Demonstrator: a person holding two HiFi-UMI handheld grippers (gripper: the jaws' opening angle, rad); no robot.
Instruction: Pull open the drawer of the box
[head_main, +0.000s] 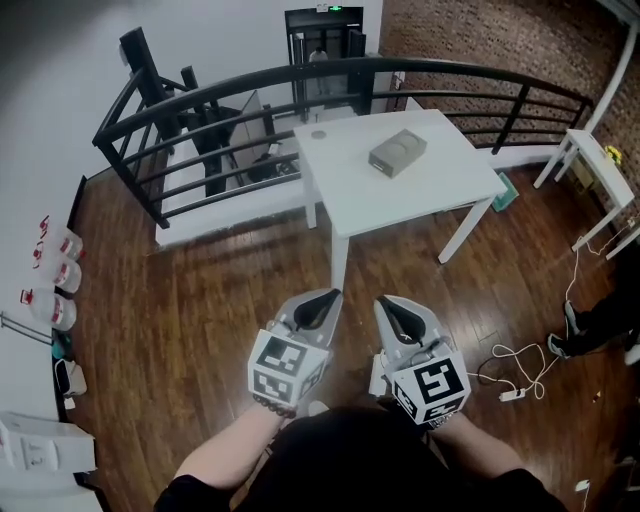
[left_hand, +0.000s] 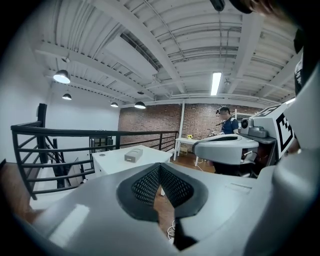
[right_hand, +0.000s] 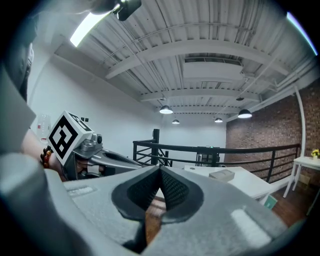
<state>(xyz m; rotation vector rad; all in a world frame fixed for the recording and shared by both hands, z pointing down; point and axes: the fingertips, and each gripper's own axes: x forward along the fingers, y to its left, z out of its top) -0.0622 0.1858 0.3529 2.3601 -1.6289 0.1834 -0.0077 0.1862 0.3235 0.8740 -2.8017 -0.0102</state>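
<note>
With left tool (head_main: 322, 300) and right tool (head_main: 392, 305) clenched empty, box (head_main: 397, 153) lies near-left to far-right.

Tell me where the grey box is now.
In the head view, the grey box lies near the middle of the white table, with the curved black railing behind it.

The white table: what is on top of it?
A grey box lies on the white table, and a small round thing sits near its far corner. What is inside the box is hidden.
</note>
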